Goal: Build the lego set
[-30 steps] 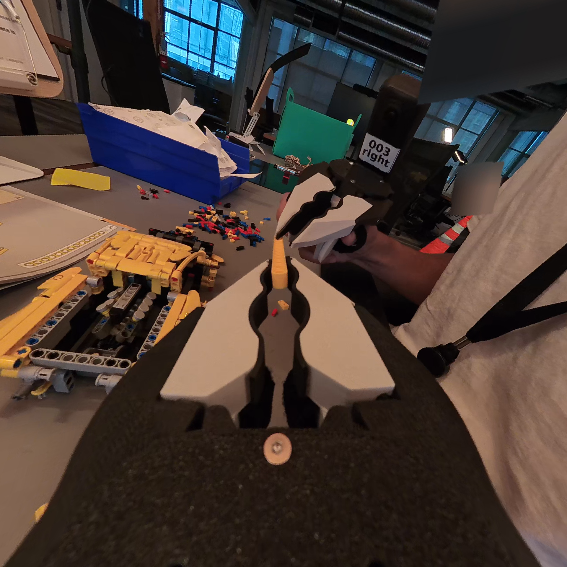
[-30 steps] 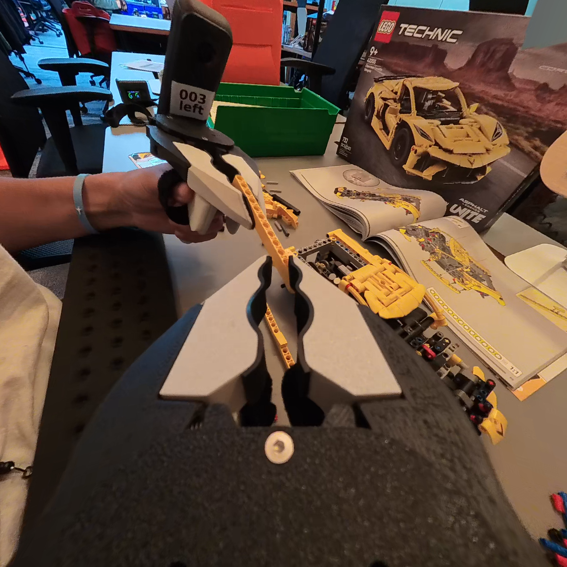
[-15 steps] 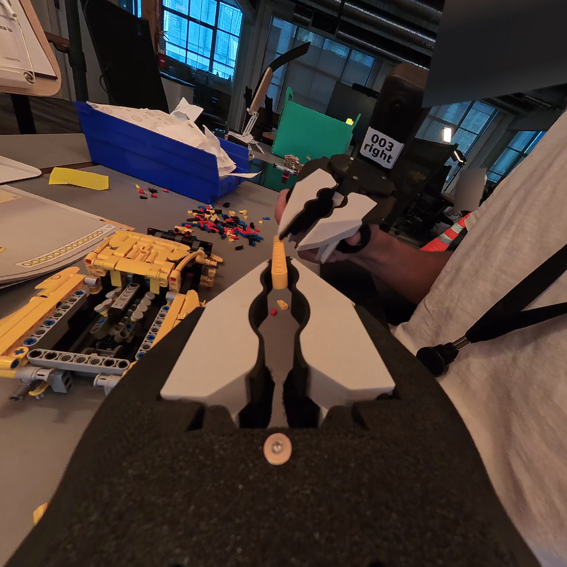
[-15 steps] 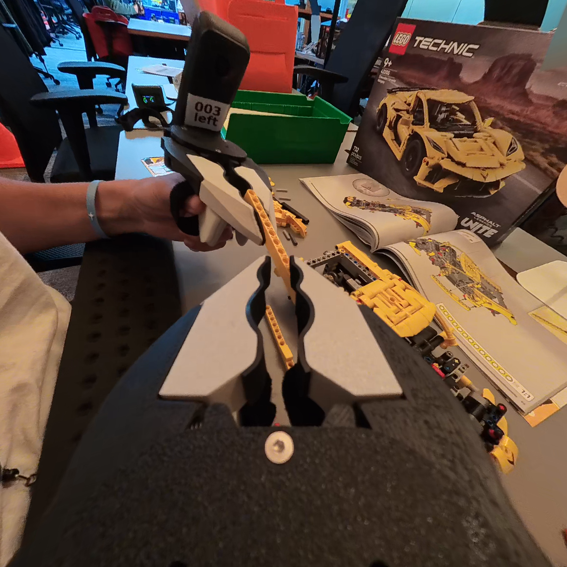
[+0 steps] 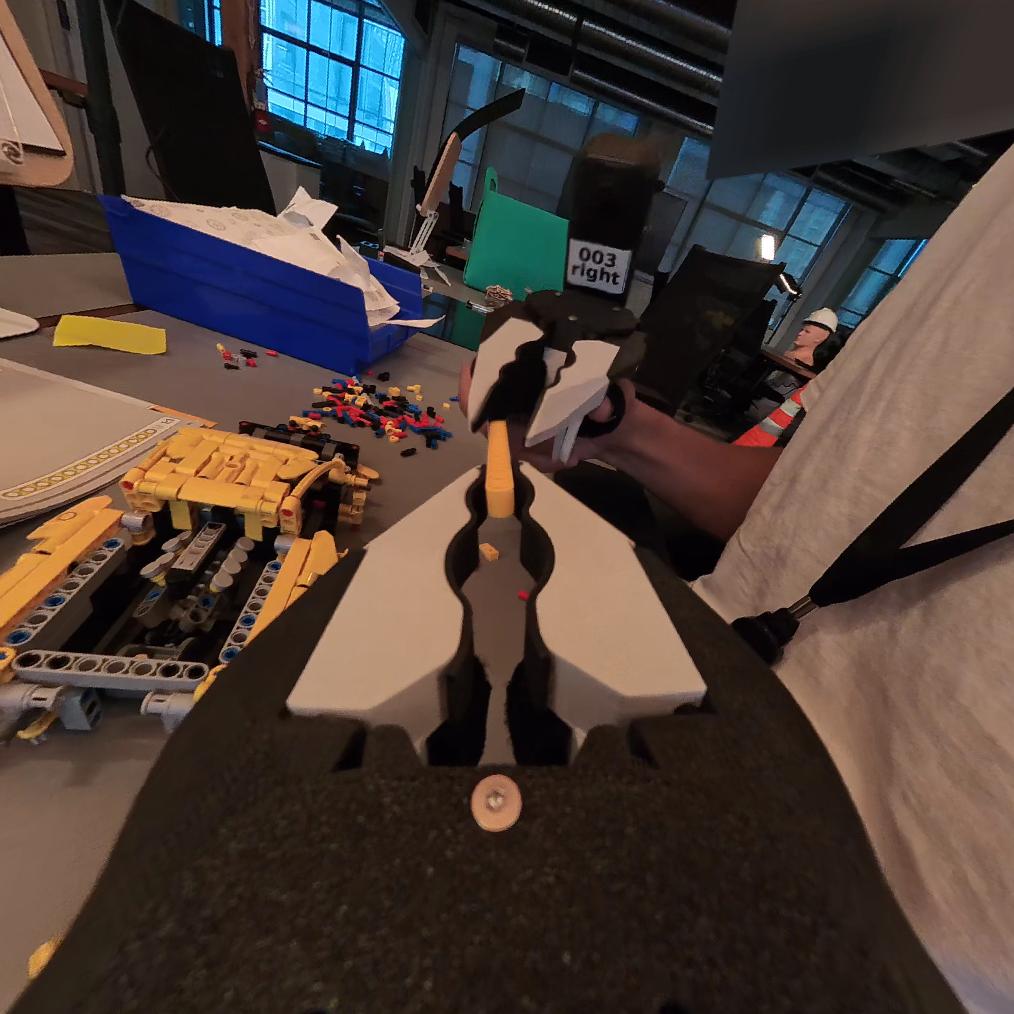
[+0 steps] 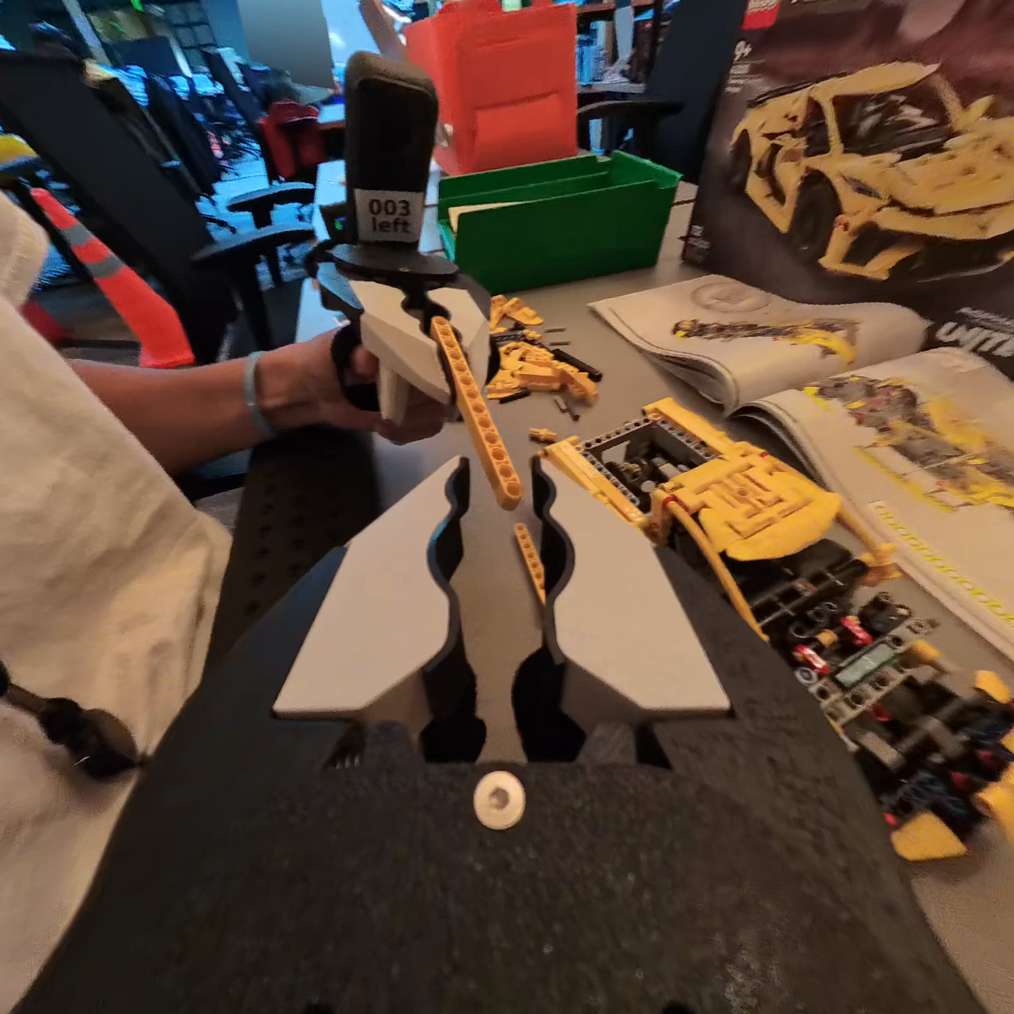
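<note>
A long yellow holed beam (image 6: 477,411) is held in the air over the grey table. My left gripper (image 5: 500,472) is shut on one end of it (image 5: 499,455); it also shows in the right wrist view (image 6: 461,384). My right gripper (image 6: 500,469) is open, its fingers standing on either side of the beam's free end without touching it; it also shows in the left wrist view (image 5: 503,433). The partly built yellow and black car (image 5: 219,494) lies on the table beside both grippers, to the right in the right wrist view (image 6: 713,494).
A shorter yellow beam (image 6: 529,554) lies under my right gripper. A pile of small coloured pins (image 5: 378,411), a blue bin (image 5: 247,296), a green bin (image 6: 554,236), loose yellow parts (image 6: 527,367), open instruction booklets (image 6: 768,351) and the set's box (image 6: 878,164) surround the car. Across from one pair of fingers to the other is roughly 4 centimetres.
My right gripper has opened and let go of the beam's end. My left gripper still holds the beam. Both grippers shifted slightly.
</note>
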A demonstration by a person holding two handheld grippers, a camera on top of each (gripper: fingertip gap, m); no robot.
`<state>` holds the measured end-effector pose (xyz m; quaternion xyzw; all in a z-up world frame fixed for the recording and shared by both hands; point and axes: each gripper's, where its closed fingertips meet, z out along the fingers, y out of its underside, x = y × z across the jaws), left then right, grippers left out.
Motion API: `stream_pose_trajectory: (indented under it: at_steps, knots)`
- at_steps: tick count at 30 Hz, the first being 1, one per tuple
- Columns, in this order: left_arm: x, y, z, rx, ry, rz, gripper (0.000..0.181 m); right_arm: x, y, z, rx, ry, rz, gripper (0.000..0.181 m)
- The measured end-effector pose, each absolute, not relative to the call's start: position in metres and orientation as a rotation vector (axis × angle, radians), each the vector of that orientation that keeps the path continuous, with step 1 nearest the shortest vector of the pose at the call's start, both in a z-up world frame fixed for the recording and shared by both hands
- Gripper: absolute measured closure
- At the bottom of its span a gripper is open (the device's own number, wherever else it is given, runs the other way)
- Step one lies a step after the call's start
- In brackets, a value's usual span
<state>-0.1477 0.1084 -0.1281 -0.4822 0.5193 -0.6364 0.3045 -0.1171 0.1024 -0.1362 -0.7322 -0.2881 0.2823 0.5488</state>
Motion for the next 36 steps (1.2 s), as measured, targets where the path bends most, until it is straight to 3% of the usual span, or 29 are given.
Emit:
stream_pose_trajectory:
  at_steps: [5,9,12,15,23,36]
  knots:
    - [-0.147,0.106,-0.129,-1.277,1.386,-1.703,0.174,-0.12,0.1,-0.137,-1.716,-0.678,0.744,0.175]
    - [-0.149,0.108,-0.124,-1.266,1.352,-1.729,0.175,-0.126,0.101,-0.143,-1.724,-0.692,0.749,0.173]
    - [-0.151,0.106,-0.121,-1.239,1.358,-1.733,0.175,-0.128,0.102,-0.145,-1.739,-0.685,0.77,0.162]
    - [-0.151,0.105,-0.121,-1.236,1.358,-1.749,0.175,-0.133,0.097,-0.146,-1.733,-0.719,0.829,0.173]
    - [-0.151,0.1,-0.116,-1.217,1.334,-1.827,0.168,-0.145,0.095,-0.136,-1.681,-0.747,0.881,0.176]
    - [-0.151,0.087,-0.116,-1.164,1.402,-1.81,0.174,-0.155,0.088,-0.138,-1.717,-0.811,0.999,0.176]
